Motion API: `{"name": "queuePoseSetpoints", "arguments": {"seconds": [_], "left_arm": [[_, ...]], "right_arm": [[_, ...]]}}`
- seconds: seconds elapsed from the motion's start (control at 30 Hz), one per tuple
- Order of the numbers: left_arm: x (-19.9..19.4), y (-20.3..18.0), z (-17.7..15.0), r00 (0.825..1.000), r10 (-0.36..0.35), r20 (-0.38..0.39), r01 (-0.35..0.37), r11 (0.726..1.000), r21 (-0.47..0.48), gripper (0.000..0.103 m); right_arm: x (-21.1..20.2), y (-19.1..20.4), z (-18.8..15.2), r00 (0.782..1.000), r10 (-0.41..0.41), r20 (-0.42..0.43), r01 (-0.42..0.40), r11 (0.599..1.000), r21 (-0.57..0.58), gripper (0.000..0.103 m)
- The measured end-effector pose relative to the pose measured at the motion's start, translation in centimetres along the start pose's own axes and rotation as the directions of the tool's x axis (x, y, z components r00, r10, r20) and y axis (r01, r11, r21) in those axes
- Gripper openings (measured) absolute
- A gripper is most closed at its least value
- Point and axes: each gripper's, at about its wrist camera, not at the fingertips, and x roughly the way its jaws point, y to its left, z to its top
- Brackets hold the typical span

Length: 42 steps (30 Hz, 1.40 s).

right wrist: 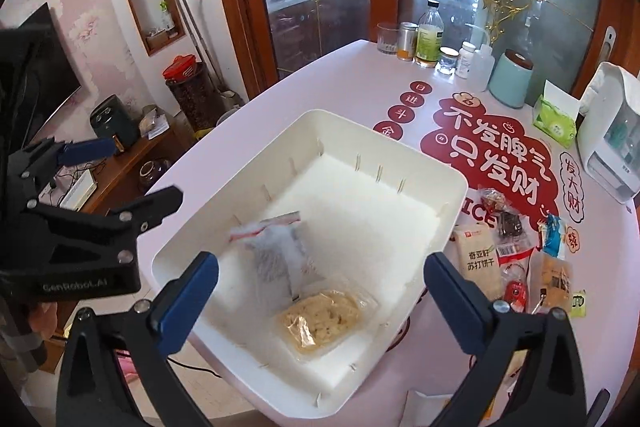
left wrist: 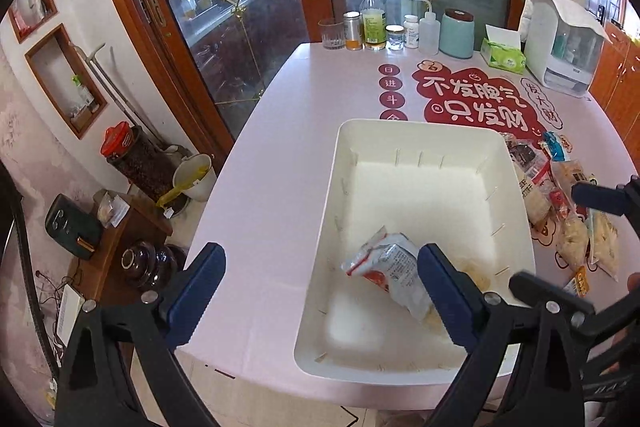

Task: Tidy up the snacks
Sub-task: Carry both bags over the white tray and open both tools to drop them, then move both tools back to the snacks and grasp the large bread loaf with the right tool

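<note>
Lying at lower right of the right view, past the bin's (right wrist: pixel 460 187) right wall, the snack pile (right wrist: pixel 516 263) sits nearest the right gripper (right wrist: pixel 320 299), which is spread and empty; packets run lengthwise up-frame. The left gripper (left wrist: pixel 320 291) is also spread. Two packets (right wrist: pixel 296 275) lie in the bin.

The right gripper (right wrist: pixel 320 299) hangs over the near end of a white plastic bin (right wrist: pixel 452 211) with its blue-padded jaws spread wide and nothing between them. Inside the bin, a clear packet of pale yellow biscuit (right wrist: pixel 320 323) lies near the front wall, and a silvery red-edged pouch (right wrist: pixel 276 255) lies touching it on its far side. Right of the bin a heap of wrapped snacks (right wrist: pixel 516 259) rests on the pink tabletop (right wrist: pixel 320 87), and left of the bin the left gripper (right wrist: pixel 120 179) hovers with its jaws apart.
</note>
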Motion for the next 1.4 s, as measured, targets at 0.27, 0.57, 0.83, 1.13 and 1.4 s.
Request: {"name": "queuePoseSetpoints", "arguments": {"seconds": [0.27,0.57,0.83,1.13,1.4], "left_arm": [[-1.1,-1.6,0.3,1.000,-0.006,0.015,0.006,1.000,0.022,0.096],[-2.1,-4.6,0.5,1.000,-0.013,0.022,0.011,0.997,0.081,0.096],[-3.1,-9.3,1.3,0.998,-0.030,0.053,0.021,0.987,0.160,0.096],[-3.5,-17.2,2.0,0.994,-0.105,0.043,0.090,0.957,0.276,0.096],[-3.0,-24.5,1.6,0.988,-0.151,0.006,0.139,0.923,0.360,0.096]], "right_arm": [[-1.4,-0.2,-1.1,0.999,0.046,-0.009,-0.045,0.999,0.006,0.103],[-3.0,-1.5,-2.9,0.999,0.043,-0.023,-0.043,0.999,0.023,0.103],[-5.4,-4.3,-5.6,1.000,0.025,0.015,-0.026,0.996,0.085,0.103],[-7.9,-9.1,-9.1,0.997,-0.070,0.044,0.062,0.984,0.164,0.103],[-9.5,-15.5,-12.9,0.978,-0.207,0.010,0.199,0.954,0.225,0.103]]}}
